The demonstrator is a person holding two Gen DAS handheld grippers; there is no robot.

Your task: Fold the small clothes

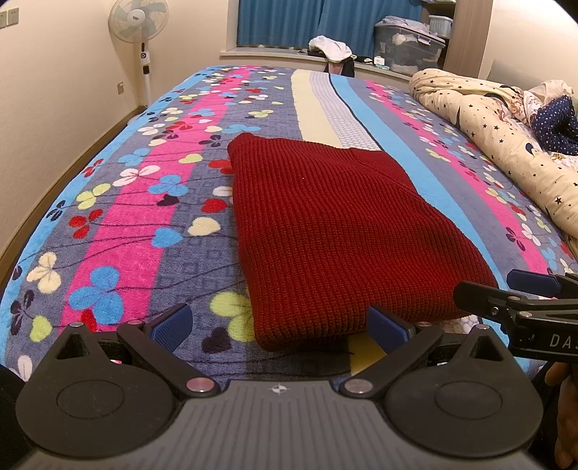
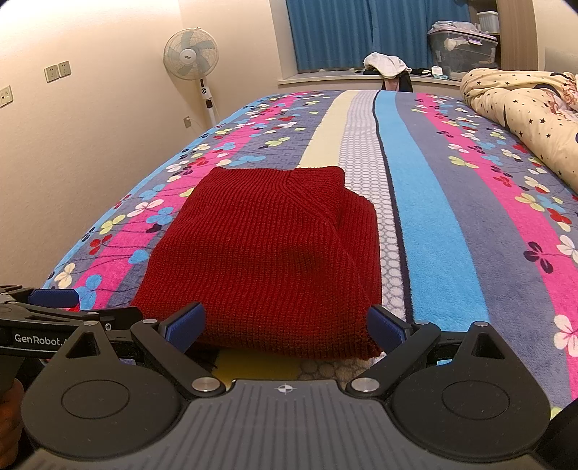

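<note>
A dark red knit sweater [image 1: 336,231] lies folded into a rectangle on the striped floral bedspread [image 1: 137,217]. It also shows in the right wrist view [image 2: 267,256]. My left gripper [image 1: 280,327] is open, its jaws wide apart at the sweater's near left corner, holding nothing. My right gripper [image 2: 287,327] is open, its jaws standing on either side of the sweater's near edge, holding nothing. The right gripper shows at the right edge of the left wrist view [image 1: 505,293]; the left gripper shows at the left edge of the right wrist view [image 2: 54,307].
A rolled cream quilt with stars [image 1: 505,144] lies along the bed's right side. A standing fan [image 1: 139,21] is by the left wall. A windowsill with clothes [image 1: 330,48] and a plastic storage box [image 1: 408,43] is beyond the bed.
</note>
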